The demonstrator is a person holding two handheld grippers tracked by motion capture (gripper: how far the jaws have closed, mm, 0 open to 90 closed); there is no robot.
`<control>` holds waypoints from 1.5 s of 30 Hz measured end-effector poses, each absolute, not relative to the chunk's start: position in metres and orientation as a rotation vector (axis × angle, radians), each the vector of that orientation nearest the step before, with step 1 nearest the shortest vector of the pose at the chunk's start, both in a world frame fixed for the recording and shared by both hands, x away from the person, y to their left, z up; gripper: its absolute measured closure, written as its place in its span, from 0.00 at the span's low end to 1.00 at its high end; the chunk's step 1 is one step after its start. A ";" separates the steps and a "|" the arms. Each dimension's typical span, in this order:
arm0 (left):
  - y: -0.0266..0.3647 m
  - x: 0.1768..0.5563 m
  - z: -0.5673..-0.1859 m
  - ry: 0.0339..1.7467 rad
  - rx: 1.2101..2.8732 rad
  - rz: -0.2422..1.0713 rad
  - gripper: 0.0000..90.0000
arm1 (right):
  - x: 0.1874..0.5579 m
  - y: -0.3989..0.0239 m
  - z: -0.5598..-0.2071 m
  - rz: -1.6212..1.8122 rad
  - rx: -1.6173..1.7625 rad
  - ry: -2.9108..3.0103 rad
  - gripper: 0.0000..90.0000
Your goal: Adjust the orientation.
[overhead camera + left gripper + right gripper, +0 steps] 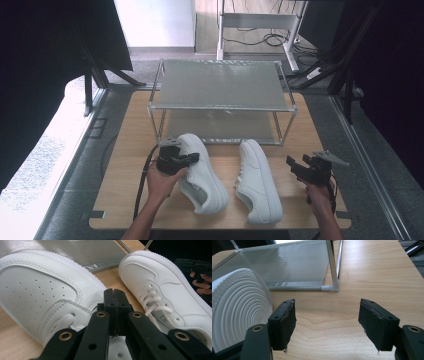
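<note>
High view: we see two white sneakers on the wooden table (125, 200) in front of a two-tier metal shoe rack (220, 100), both shelves bare. The left gripper (192, 159) sits over the left sneaker (202, 175); the right gripper (292, 165) is just beside the right sneaker (257, 180).

Left gripper view: we note the jaws pressed together, nothing between them, above the left sneaker's laces.

Right gripper view: we note the jaws wide apart over bare wood, the right sneaker's ribbed sole (237, 310) at one side.
</note>
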State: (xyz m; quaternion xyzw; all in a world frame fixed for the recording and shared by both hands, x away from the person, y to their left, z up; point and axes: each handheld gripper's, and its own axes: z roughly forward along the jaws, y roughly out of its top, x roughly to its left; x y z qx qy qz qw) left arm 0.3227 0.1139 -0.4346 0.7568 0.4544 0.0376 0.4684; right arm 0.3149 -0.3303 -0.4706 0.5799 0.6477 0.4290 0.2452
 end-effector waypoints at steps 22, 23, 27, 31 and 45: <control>0.059 0.367 -0.445 1.101 1.939 -0.032 0.97 | 0.316 -0.333 -0.473 1.152 1.590 1.762 0.34; 0.060 0.367 -0.444 1.100 1.939 -0.026 0.98 | 0.316 -0.333 -0.473 1.145 1.593 1.765 0.34; 0.067 0.357 -0.437 1.086 1.908 0.000 0.99 | 0.315 -0.334 -0.474 1.147 1.595 1.757 0.34; 0.075 0.339 -0.424 1.041 1.897 0.039 1.00 | 0.315 -0.334 -0.473 1.142 1.597 1.760 0.34; 0.062 0.288 -0.441 0.962 1.959 -0.017 1.00 | 0.315 -0.330 -0.476 1.129 1.595 1.770 0.34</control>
